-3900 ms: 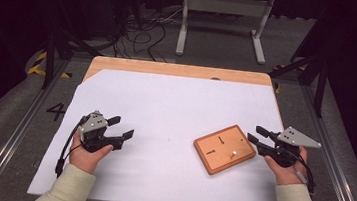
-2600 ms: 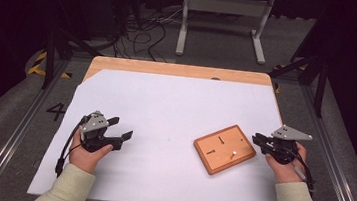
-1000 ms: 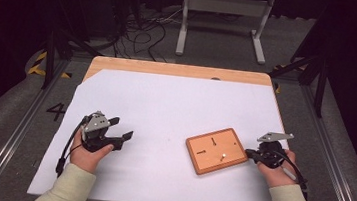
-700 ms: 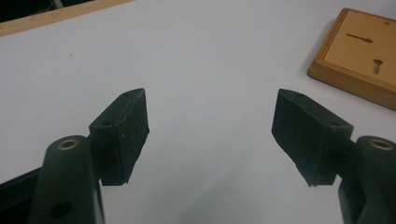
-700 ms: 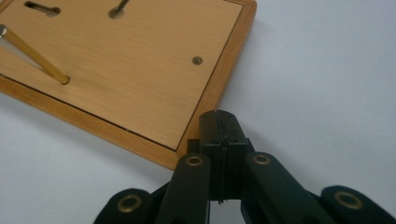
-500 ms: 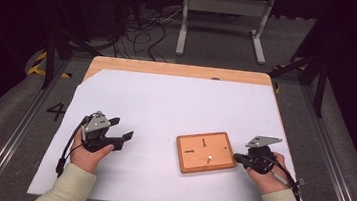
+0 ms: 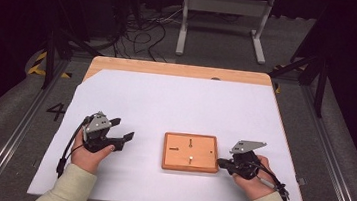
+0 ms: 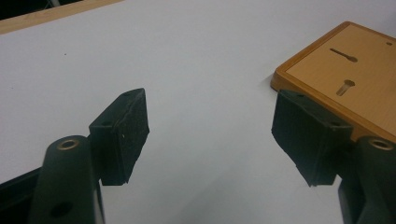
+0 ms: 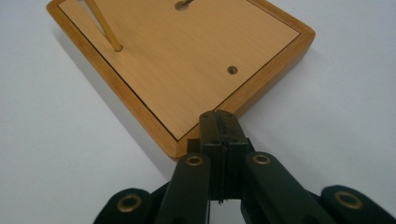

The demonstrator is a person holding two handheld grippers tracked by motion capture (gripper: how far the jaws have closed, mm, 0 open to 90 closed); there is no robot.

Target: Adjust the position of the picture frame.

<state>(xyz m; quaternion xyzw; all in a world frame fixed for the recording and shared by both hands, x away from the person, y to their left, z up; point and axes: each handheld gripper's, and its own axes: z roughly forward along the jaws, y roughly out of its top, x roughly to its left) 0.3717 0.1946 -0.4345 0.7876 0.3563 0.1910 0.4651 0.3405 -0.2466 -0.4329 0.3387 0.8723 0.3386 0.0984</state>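
right gripper [image 9: 219, 122] jaws pressed together, nothing btwn them, tips touching near edge of wooden board [image 9: 187, 70] on white sheet [image 9: 56, 140]. board has thin brass peg [image 9: 105, 25] standing tilted, small hole [image 9: 232, 70], slot at top.

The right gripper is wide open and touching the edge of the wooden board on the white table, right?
Not quite: the right gripper is shut, jaws pressed together, as the right gripper view shows. It does touch the edge of the wooden board on the white table.

Bright table, dark surroundings, soft shadows
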